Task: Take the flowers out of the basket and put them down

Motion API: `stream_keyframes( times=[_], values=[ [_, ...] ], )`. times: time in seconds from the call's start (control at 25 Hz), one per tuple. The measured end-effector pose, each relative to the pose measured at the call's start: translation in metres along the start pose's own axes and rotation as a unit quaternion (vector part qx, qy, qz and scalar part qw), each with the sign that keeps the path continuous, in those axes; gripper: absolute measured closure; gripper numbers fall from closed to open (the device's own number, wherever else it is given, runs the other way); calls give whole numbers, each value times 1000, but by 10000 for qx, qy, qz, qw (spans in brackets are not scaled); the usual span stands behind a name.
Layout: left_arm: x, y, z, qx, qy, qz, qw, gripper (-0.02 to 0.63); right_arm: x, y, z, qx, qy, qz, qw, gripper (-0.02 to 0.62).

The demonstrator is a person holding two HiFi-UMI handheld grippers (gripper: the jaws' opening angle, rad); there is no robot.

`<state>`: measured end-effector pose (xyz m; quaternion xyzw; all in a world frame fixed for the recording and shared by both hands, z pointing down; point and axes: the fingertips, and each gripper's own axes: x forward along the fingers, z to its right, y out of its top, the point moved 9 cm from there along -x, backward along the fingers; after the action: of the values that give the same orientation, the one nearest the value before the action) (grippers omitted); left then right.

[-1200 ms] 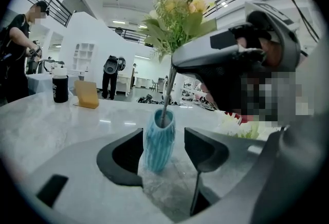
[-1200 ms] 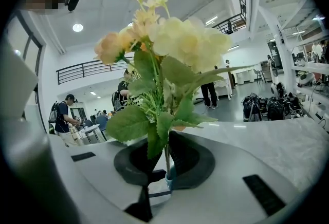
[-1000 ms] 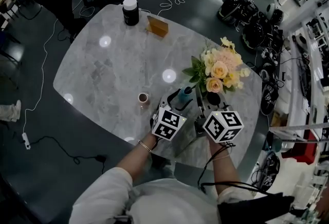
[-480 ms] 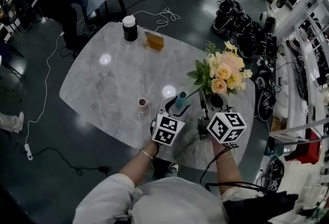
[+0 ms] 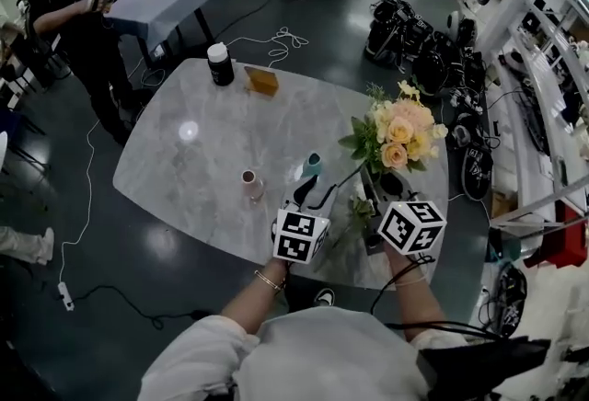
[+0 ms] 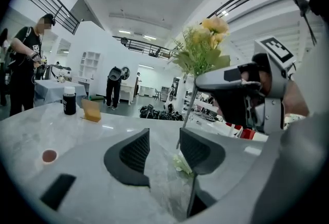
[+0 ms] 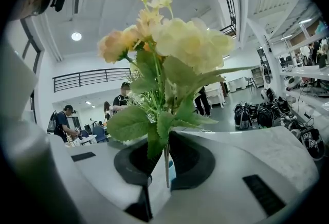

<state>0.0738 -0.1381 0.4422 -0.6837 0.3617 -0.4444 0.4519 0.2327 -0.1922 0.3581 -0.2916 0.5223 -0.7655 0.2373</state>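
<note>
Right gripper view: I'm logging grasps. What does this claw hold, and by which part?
The right claw holds the flowers by the stem, just below the lowest leaves, with the blooms above the jaws.

Nothing legible shows anywhere: no words, numbers or brand names. The cubes on the left gripper [image 6: 163, 148] and the right gripper [image 7: 165, 159] bear black-and-white square marker patterns, which are not letters. On the far side of the table [image 5: 184, 160], the dark jar [image 5: 219, 64] with a white lid shows no label that can be made out. The tan block [image 5: 262, 81] just right of it looks blank.
</note>
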Motion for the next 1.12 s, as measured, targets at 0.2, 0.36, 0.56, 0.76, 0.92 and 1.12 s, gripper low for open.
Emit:
stream_keyframes(
  times=[0.2, 0.36, 0.56, 0.76, 0.92, 1.12],
  values=[
    [-15, 2, 24, 21, 192, 170, 9997, 480, -32, -14, 2, 52, 40, -64, 10000, 557],
    [-20, 3, 36, 135, 232, 114, 9996, 542, -48, -20, 4, 118, 58, -136, 9998, 557],
    [-20, 9, 47, 292, 243, 111, 9992, 591, -61, -22, 10, 238, 15, -175, 9996, 557],
    [-12, 9, 64, 387, 67, 72, 9992, 597, -78, -24, 22, 357, -131, -163, 9991, 558],
    [-3, 6, 80, 418, -157, -3, 9990, 595, -95, -29, 32, 471, -371, -221, 9980, 558],
    [14, -5, 105, 417, -469, -132, 9979, 595, -122, -42, 54, 709, -742, -331, 9942, 558]
  ],
)
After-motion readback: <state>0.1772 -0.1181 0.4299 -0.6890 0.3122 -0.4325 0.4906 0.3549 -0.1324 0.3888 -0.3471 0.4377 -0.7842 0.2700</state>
